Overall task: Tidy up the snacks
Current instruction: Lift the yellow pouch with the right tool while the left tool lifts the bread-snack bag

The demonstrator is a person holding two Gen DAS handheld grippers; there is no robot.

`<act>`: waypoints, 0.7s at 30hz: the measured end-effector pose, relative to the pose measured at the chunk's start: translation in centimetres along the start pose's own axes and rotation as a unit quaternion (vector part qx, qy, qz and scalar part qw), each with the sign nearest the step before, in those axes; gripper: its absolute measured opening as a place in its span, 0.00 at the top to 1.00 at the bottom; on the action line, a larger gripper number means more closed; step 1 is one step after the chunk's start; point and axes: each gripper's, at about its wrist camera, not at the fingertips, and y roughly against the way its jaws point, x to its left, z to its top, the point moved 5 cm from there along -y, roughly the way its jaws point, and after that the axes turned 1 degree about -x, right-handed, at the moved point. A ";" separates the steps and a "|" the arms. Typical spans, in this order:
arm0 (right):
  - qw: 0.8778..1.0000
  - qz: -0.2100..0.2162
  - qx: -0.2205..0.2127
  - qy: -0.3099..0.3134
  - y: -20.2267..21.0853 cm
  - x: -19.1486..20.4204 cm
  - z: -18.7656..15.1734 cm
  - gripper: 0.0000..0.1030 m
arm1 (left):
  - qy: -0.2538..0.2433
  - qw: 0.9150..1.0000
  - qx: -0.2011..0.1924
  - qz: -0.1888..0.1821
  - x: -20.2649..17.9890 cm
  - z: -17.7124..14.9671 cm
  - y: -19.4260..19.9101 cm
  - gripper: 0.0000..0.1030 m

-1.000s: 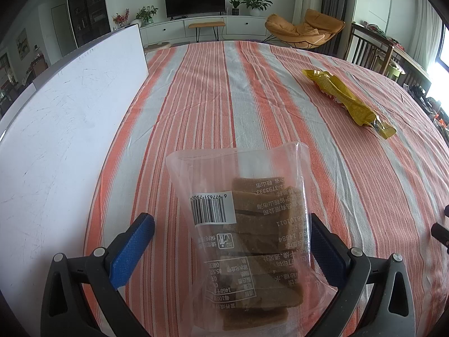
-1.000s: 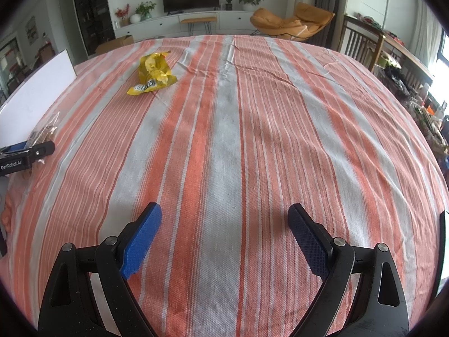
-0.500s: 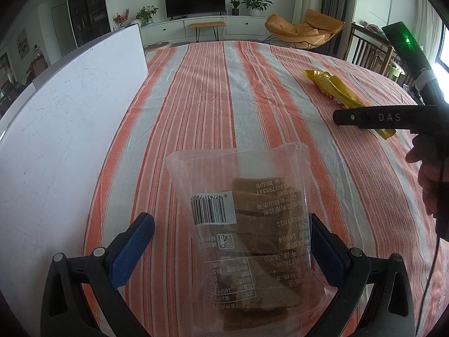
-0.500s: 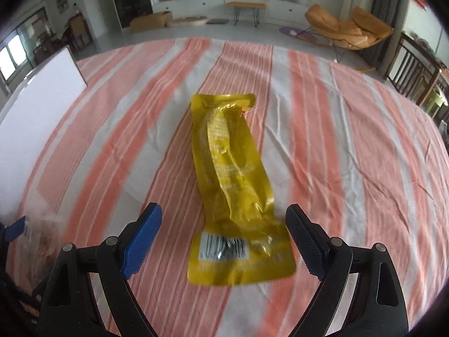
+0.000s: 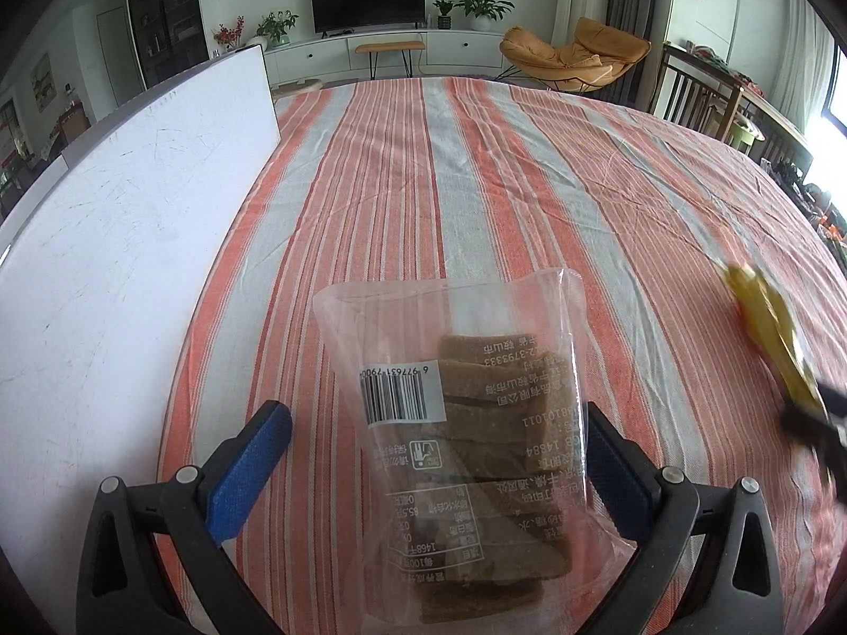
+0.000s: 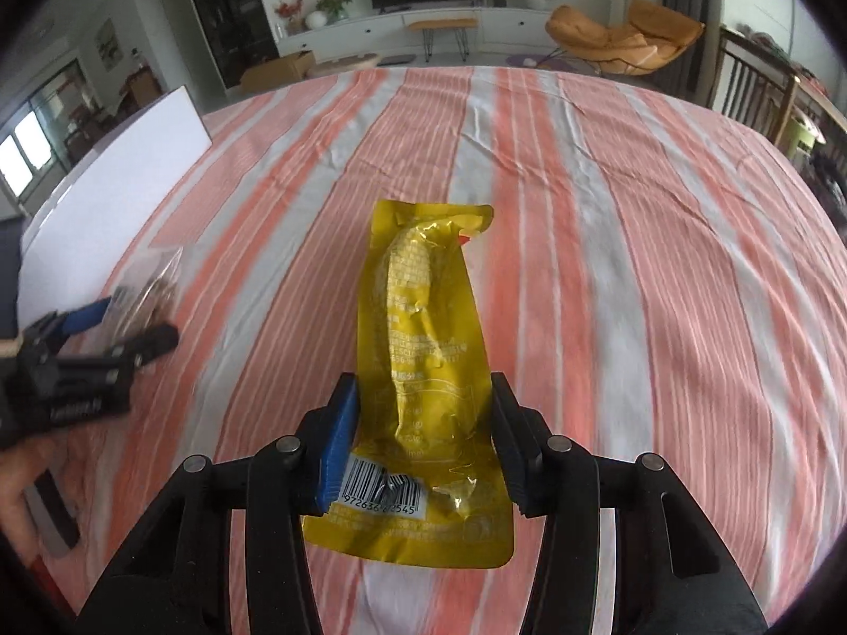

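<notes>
Since a second ago the right gripper [image 6: 423,439] has crossed the cloth to the yellow pouch [image 6: 423,370], and its jaws have just been closing — the blue pads now press the pouch's two long edges near its barcode end. That pouch points away from the camera, its far end over an orange stripe of the tablecloth [image 6: 635,264]. Seen from the left wrist, it is a yellow blur at the right edge.

By contrast the left gripper [image 5: 439,450] is where it was, jaws spread wide; a clear bag [image 5: 455,423] of brown slabs sits between the pads, one pad well clear of it. Whether the other touches it is unclear. A barcode label faces up on the bag.

Left of the bag stands a white board [image 5: 132,238] — upright along the table's edge. Beyond the table are a TV [image 5: 368,0] and an orange chair [image 5: 571,55].
</notes>
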 end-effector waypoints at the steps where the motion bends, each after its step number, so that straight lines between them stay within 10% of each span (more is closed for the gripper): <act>1: 1.000 -0.005 -0.008 -0.002 1.0 -0.1 -1.4 0.51 | 0.000 1.000 0.000 0.000 0.0 0.0 0.0 0.00; 6: 0.999 -0.038 -0.039 0.002 3.9 -0.2 -5.3 0.46 | 0.000 1.000 0.000 0.000 0.0 0.0 0.0 0.00; 8: 0.999 -0.033 -0.034 -0.001 3.5 -0.2 -5.0 0.24 | 0.000 1.000 0.000 0.000 0.0 0.0 0.0 0.00; 11: 0.998 -0.049 -0.020 0.022 2.6 0.5 -4.6 0.16 | 0.000 1.000 0.000 0.000 0.0 0.0 0.0 0.00; 21: 0.998 -0.049 -0.016 0.031 2.2 0.9 -4.6 0.12 | 0.000 1.000 0.000 0.000 0.0 0.0 0.0 0.00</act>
